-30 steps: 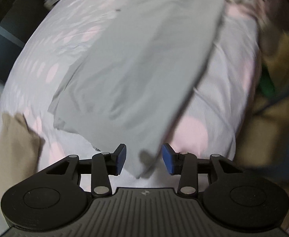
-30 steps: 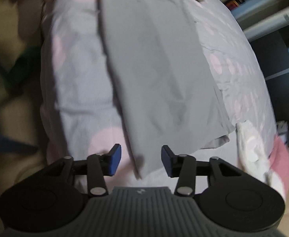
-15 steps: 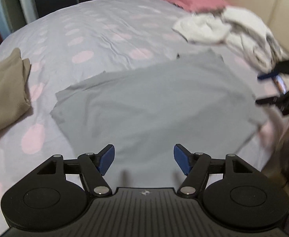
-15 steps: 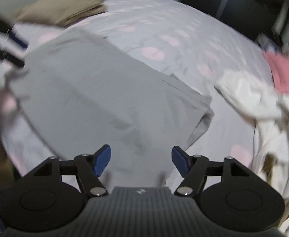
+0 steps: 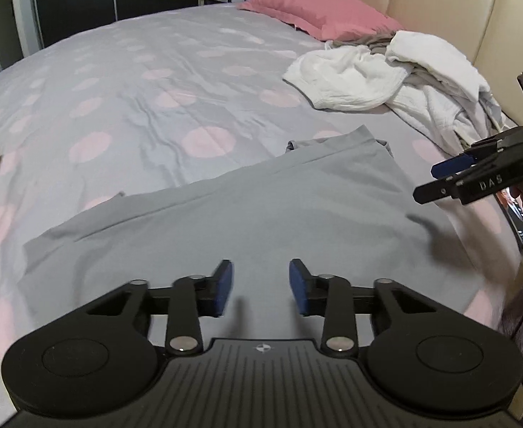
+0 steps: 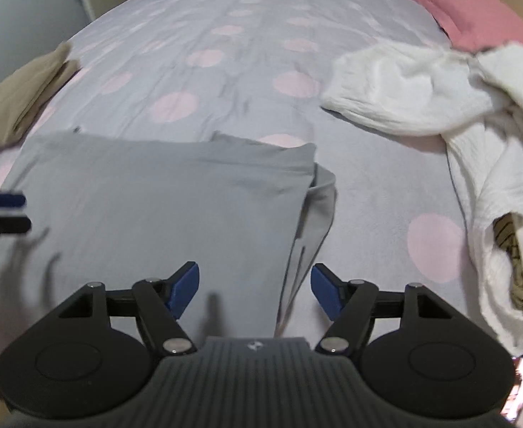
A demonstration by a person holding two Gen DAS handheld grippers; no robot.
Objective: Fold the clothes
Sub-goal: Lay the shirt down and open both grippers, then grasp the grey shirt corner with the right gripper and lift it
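Jaws on both the left gripper [image 5: 260, 287] and right gripper [image 6: 255, 290] gape, released, above the grey garment [image 5: 261, 214] lying flat at the bed's [image 5: 175, 82] near edge. Grabbing 1 layer would likely skew the fold.

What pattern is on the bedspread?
Pale grey bedspread with pink polka dots; clearest in the left wrist view.

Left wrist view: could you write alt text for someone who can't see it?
A grey garment lies spread flat on a polka-dot bedspread, just beyond the open left gripper, which holds nothing. The right gripper reaches in from the right edge; white clothes and a pink pillow lie farther back.
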